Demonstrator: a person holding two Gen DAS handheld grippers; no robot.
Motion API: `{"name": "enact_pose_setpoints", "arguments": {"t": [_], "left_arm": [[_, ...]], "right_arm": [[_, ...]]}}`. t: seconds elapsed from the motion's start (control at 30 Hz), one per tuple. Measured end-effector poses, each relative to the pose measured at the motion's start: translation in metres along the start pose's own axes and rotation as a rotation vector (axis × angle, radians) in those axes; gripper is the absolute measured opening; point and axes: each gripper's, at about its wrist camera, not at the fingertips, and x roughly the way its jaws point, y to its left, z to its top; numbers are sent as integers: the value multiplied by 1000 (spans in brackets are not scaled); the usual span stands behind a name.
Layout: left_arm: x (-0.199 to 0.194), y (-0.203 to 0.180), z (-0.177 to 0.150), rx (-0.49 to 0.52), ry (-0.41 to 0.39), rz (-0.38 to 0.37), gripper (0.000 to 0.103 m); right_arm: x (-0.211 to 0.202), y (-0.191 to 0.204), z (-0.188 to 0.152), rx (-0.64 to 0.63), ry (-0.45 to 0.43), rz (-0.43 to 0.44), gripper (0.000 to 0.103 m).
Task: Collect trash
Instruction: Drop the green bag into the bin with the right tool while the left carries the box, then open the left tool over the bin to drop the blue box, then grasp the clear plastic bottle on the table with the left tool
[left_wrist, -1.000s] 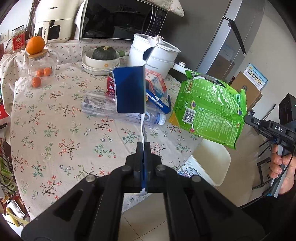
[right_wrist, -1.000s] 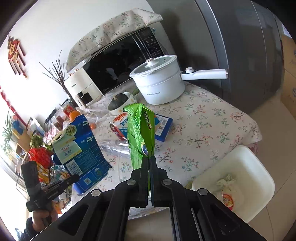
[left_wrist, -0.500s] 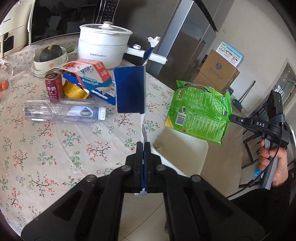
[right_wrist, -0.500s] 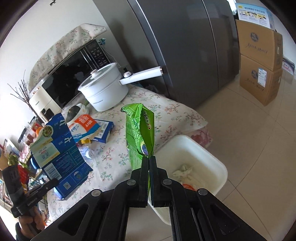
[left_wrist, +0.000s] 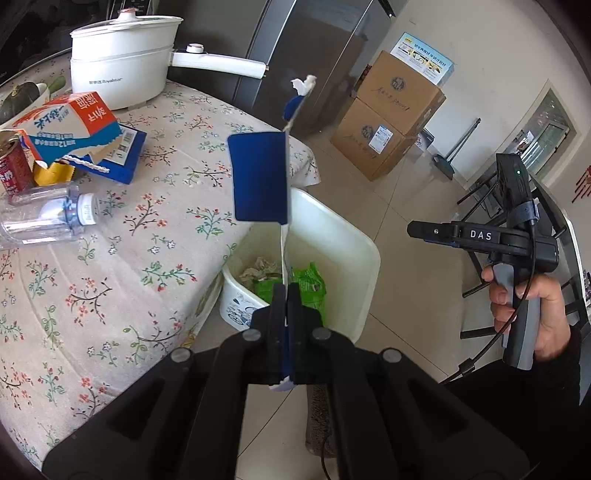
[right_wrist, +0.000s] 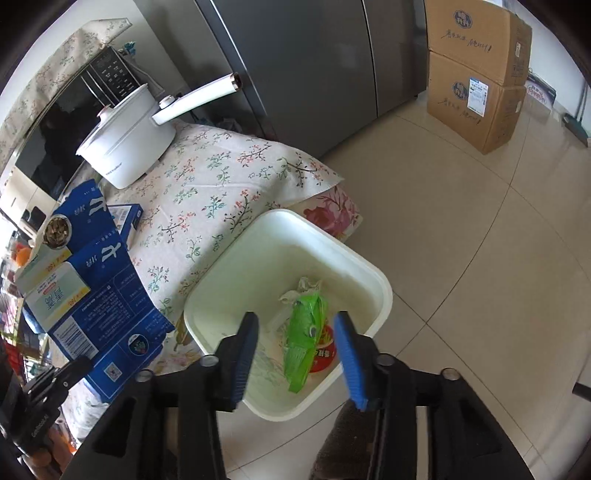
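My left gripper (left_wrist: 286, 295) is shut on a flattened blue carton (left_wrist: 258, 181), held edge-on above the white bin (left_wrist: 354, 240); the carton also shows in the right wrist view (right_wrist: 96, 291). My right gripper (right_wrist: 295, 343) is open and empty above the bin (right_wrist: 236, 258), and it also shows in the left wrist view (left_wrist: 417, 229). A green snack bag (right_wrist: 304, 339) lies inside the bin on crumpled paper and a red wrapper; it also shows in the left wrist view (left_wrist: 306, 288).
The floral-cloth table (left_wrist: 110, 258) holds a torn milk carton (left_wrist: 70, 122), a red can (left_wrist: 11, 166), a clear plastic bottle (left_wrist: 44, 218) and a white pot (left_wrist: 118, 59). Cardboard boxes (right_wrist: 480, 74) stand on the tiled floor by the grey fridge (right_wrist: 314, 66).
My right gripper opened and let go of the green bag, which now lies in the bin. My left gripper carried the blue carton from over the table to over the bin.
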Motion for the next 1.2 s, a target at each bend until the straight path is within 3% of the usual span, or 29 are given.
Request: {"name": "enact_pose_setpoints", "arguments": {"t": [0.27, 0.4, 0.53, 0.6, 0.67, 0.77, 0.97, 1.2], "left_arm": [[49, -27, 5, 70, 38, -7, 0], [65, -30, 9, 112, 19, 9, 0], [65, -24, 14, 82, 2, 15, 2], [62, -21, 16, 68, 5, 32, 18], [56, -19, 16, 70, -15, 76, 58], [44, -11, 15, 73, -38, 148, 77], [17, 15, 10, 33, -47, 298, 90], [-26, 68, 11, -120, -86, 436, 94]], "right_arm": [[-2, -17, -1, 47, -3, -4, 55], [-2, -19, 0, 55, -7, 0, 55], [-4, -23, 2, 71, -14, 0, 55], [-4, -21, 2, 64, -15, 0, 55], [-5, -15, 3, 44, -19, -3, 56], [-6, -5, 5, 27, -30, 4, 63], [-4, 24, 9, -1, -40, 17, 76], [5, 74, 13, -85, -47, -1, 80]]}}
